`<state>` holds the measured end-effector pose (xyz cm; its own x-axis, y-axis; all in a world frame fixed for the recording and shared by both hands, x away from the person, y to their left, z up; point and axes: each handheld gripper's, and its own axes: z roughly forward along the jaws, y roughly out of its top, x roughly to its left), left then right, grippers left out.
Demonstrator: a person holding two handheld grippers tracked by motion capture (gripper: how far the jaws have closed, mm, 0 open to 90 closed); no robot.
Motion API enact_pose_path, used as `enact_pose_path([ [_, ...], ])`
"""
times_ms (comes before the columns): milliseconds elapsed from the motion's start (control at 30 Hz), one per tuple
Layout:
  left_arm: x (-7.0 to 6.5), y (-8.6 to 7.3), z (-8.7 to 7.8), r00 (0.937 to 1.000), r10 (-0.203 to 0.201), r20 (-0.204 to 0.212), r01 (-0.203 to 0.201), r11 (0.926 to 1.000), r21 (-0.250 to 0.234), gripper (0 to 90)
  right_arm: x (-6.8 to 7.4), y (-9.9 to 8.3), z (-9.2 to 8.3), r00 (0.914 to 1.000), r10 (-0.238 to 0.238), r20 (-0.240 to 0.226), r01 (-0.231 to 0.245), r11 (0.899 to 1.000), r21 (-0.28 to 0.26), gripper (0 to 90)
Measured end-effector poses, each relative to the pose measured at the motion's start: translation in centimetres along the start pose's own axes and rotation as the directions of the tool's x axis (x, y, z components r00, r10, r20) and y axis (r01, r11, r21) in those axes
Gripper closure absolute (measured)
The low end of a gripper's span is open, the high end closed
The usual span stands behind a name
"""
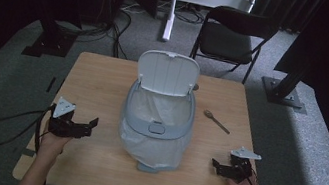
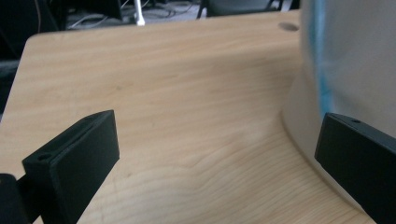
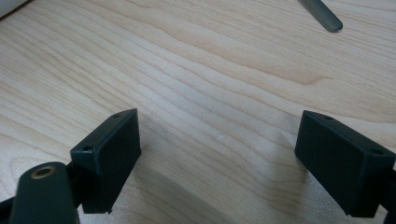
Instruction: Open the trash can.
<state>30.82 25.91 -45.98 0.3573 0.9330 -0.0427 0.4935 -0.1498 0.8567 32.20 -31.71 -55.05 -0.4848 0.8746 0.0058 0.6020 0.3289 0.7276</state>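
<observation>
the high view is dim and soft, its corners sinking into black; light falls from above onto the pale wooden table (image 1: 98, 81), and a brighter patch lies on the grey carpet floor (image 1: 313, 132) at right. both gripper views are brighter, with sharp wood grain at mid-distance, blurred near jaws and soft shadows beneath them.

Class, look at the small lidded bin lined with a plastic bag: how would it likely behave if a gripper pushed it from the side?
The bin looks like thin plastic, so probably light; it would likely slide on the smooth wooden table. Its raised lid puts weight high at the back, so a high push might tip it. The bag liner draped outside looks floppy and may crumple or slip under the jaws.
</observation>
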Motion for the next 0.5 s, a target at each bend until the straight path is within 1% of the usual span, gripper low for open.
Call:
enact_pose_path([
  [100,0.5,-0.7,0.5,0.9993,0.0,-0.036,0.001,0.9995,0.032,0.0,0.0,0.0,0.0,1.0,0.0,0.0,0.0,1.0,0.0,13.5],
  [200,0.9,-1.5,1.1,0.9975,-0.009,-0.07,0.013,0.9981,0.061,0.0,0.0,0.0,0.0,1.0,0.0,0.0,0.0,1.0,0.0,13.5],
  [233,0.9,-1.5,1.1,0.9975,-0.009,-0.07,0.013,0.9981,0.061,0.0,0.0,0.0,0.0,1.0,0.0,0.0,0.0,1.0,0.0,13.5],
  [267,1.3,-1.9,1.4,0.996,-0.011,-0.089,0.018,0.9966,0.081,0.0,0.0,0.0,0.0,1.0,0.0,0.0,0.0,1.0,0.0,13.5],
  [300,1.6,-2.2,1.6,0.9951,-0.018,-0.097,0.027,0.9954,0.092,0.0,0.0,0.0,0.0,1.0,0.0,0.0,0.0,1.0,0.0,13.5],
  [400,2.0,-2.7,2.0,0.9926,-0.033,-0.117,0.046,0.993,0.109,0.0,0.0,0.0,0.0,1.0,0.0,0.0,0.0,1.0,0.0,13.5],
  [500,2.5,-3.2,2.4,0.9892,-0.036,-0.142,0.056,0.9892,0.136,0.0,0.0,0.0,0.0,1.0,0.001,0.0,-0.001,1.0,0.0,13.5],
])
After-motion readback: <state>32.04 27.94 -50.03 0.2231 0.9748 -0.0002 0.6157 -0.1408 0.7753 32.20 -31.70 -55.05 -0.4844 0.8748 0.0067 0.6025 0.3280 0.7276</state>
